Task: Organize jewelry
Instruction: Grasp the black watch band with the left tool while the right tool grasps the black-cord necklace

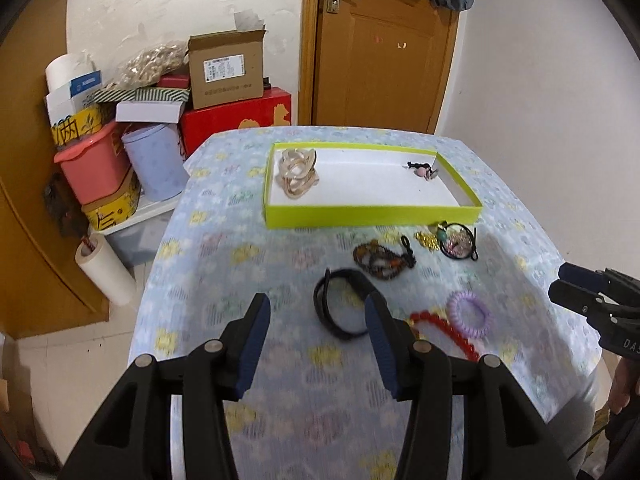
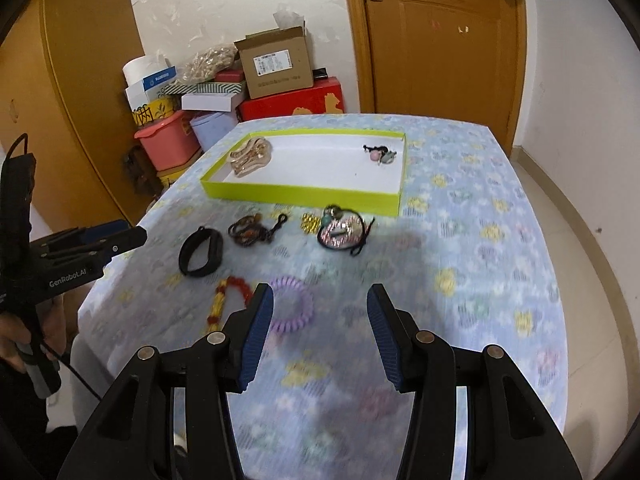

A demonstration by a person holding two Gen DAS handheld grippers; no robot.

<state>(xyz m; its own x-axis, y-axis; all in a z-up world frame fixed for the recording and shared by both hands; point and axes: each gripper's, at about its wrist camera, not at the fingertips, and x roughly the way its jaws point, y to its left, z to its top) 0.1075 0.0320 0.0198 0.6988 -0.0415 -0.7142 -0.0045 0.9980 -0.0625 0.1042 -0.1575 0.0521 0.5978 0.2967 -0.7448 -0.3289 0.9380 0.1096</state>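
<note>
Early stage of sorting: the green tray holds only a beige clip cluster and small charms. A black band, braided bracelets, red beads, a purple coil and pendants remain on the tablecloth. Left gripper and right gripper hover with jaws apart, empty.

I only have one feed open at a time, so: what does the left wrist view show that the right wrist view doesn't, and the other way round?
Only the left wrist view: a white paper roll on the floor beside the table.

Only the right wrist view: bare floor right of the table, and the hand holding the left gripper.

Both: the green tray, black band, purple coil tie, red beads, both grippers open and empty.
</note>
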